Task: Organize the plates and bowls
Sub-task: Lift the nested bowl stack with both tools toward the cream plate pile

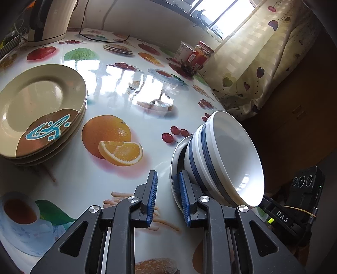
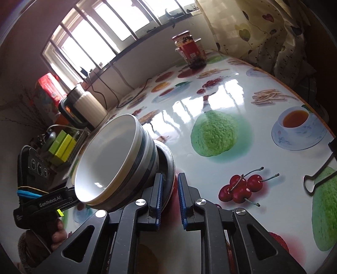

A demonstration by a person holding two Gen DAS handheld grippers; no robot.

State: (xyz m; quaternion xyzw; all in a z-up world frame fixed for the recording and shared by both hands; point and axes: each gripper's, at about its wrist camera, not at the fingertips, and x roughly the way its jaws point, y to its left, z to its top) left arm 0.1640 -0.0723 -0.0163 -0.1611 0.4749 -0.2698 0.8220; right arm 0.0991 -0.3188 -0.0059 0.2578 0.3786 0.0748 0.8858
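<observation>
Left wrist view: at the upper left of the frame stands a cream kettle with a black cord trailing across the table, whose glossy cloth is printed with fruit and teacups. Below it, at the left edge, sits a stack of beige plates, the top one bearing a brown patch with a blue-and-white design. At lower centre the left gripper holds its blue-padded jaws apart by a moderate gap, with nothing between them; its right finger lies against the rim of a metal plate. That plate stands tilted on edge at centre right, with stacked white bowls banded in blue nested against it, their openings facing the right of the frame. In the upper right, a jar with a red label stands next to a white tub near a patterned curtain. At the lower right edge part of the other handheld device shows.

Right wrist view: the kettle appears at left centre, under a barred window. The stacked bowls fill the left centre, openings facing lower left, backed by the metal plate. At lower centre the right gripper is moderately open, and the plate's edge sits in the gap against its left pad; whether it is pinched I cannot tell. The jar stands at top centre. A metal clip lies at the right edge.
</observation>
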